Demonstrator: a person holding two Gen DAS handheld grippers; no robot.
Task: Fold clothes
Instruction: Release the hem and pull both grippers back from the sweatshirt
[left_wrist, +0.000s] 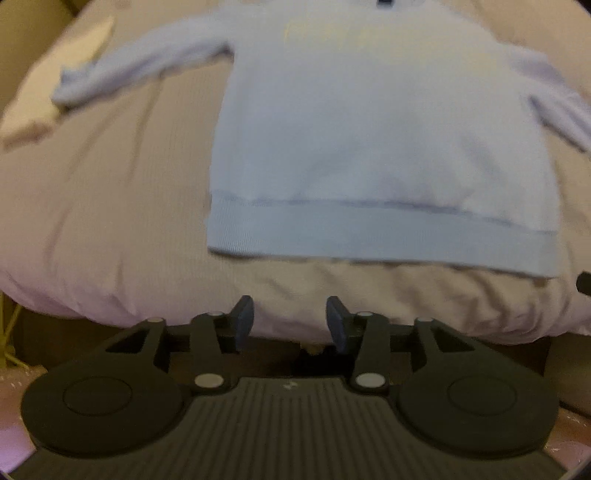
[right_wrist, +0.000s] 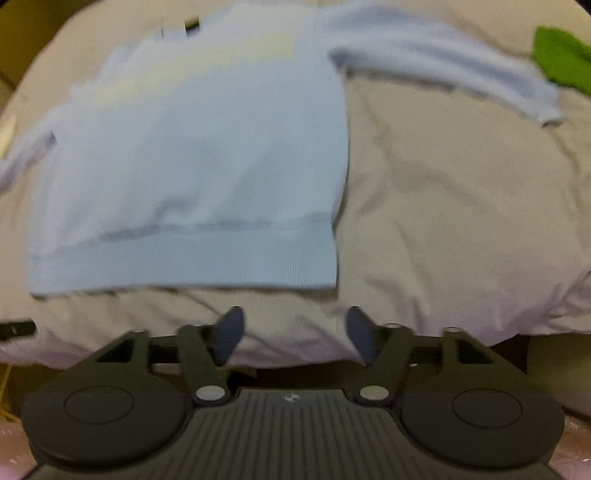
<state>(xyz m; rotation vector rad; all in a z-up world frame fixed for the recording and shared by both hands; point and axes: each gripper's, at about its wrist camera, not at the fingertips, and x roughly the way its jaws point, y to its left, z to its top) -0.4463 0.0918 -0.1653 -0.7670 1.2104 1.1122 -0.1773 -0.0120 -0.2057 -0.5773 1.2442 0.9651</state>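
a pale blue sweater (left_wrist: 384, 147) lies flat on the bed (left_wrist: 110, 221), sleeves spread, ribbed hem nearest. the left hand-held gripper (left_wrist: 290, 321) and right hand-held gripper (right_wrist: 293, 332) hang released just short of the hem, grasping nothing. a green cloth (right_wrist: 561, 59) lies far right

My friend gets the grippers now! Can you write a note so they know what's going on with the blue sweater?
Left gripper: open, empty, just short of the bed edge.
Right gripper: open, empty, also short of the bed edge.
The light blue sweater lies flat on the beige bedding, hem toward you, both sleeves spread out to the sides.
A green cloth sits at the far right of the bed.
Done: sweater laid out flat.
Left: every fold. Probably start by bringing a sleeve across the body.
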